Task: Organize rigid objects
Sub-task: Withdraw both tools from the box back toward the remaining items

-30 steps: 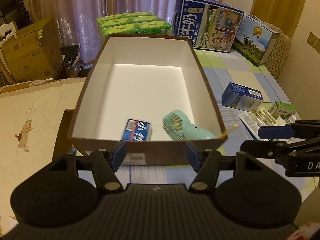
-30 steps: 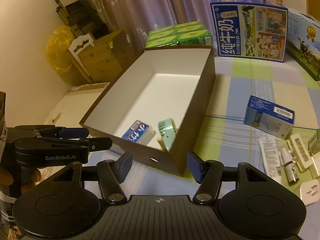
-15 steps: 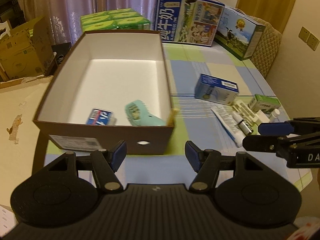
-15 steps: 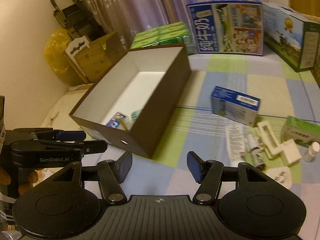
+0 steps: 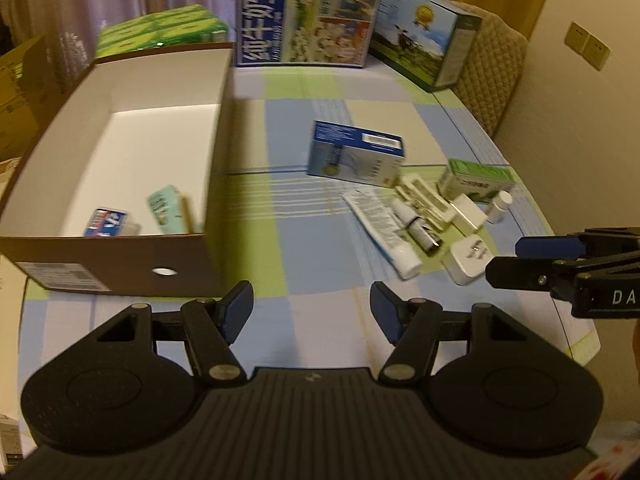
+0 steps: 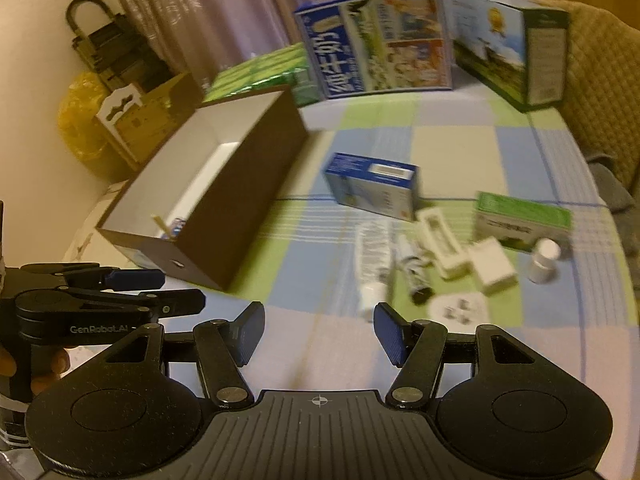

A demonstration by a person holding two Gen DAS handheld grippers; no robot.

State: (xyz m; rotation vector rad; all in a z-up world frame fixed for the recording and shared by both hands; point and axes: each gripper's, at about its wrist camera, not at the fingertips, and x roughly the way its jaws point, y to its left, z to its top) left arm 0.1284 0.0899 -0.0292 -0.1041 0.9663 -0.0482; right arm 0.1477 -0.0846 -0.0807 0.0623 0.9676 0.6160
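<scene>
Both the left gripper [image 5: 312,310] and right gripper [image 6: 320,334] hang released, holding nothing. The blue rectangular cardboard carton [image 5: 356,154] lies on the checked tablecloth [image 5: 304,240] at 12 o'clock from the left gripper, beside the brown open cardboard box [image 5: 120,264] at 10 o'clock.

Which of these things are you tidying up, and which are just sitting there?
For the job: brown box, blue carton, green carton, tube, white plug, small white bottle; both tools open, left tool, right tool.

Just sitting there: milk cartons, green packs, chair.

Milk cartons [image 5: 306,14] (two), curtains [image 6: 192,12], checked tablecloth [image 5: 304,216]
</scene>
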